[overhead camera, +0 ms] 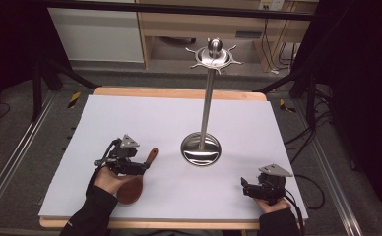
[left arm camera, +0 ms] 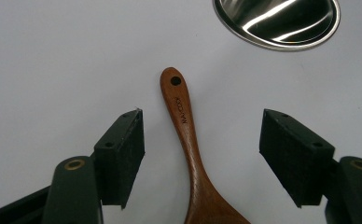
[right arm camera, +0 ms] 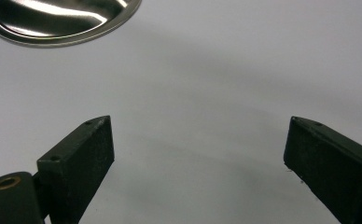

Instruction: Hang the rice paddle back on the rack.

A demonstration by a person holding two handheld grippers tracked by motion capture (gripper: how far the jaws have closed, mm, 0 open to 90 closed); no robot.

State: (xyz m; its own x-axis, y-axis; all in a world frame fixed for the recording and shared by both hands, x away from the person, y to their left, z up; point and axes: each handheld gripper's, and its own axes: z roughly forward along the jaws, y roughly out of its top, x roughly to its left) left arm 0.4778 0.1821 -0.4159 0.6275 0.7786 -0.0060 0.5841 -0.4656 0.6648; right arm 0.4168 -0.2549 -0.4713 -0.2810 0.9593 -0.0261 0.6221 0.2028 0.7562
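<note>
Looking down from the high view, we've got a wooden spoon (overhead camera: 134, 182) lying flat on the white table cover (overhead camera: 144, 123), near-left part of the table. It's a reddish-brown, smooth, glossy wood with a rounded bowl and a slim handle that flares a little at the tip, where there's a small hanging hole. In the left gripper view we can see some lettering burned into the handle (left arm camera: 181, 109), too small for us to read properly.

Long axis runs from the bowl at the near edge up to the handle tip, pointing far and a bit right, toward the shiny round base (overhead camera: 201, 149) of the steel utensil stand (overhead camera: 207, 93). That stand is polished metal: dished circular foot, thin upright pole, and a ring of little hooks under a ball knob on top.

Our left gripper (overhead camera: 141, 168) sits over the handle, its matte black blocky jaws spread wide, one on each side, neither touching the wood. Our right gripper (overhead camera: 245, 187) is down at the near-right, well apart from the spoon, jaws spread wide too, with bare white cover between them.
</note>
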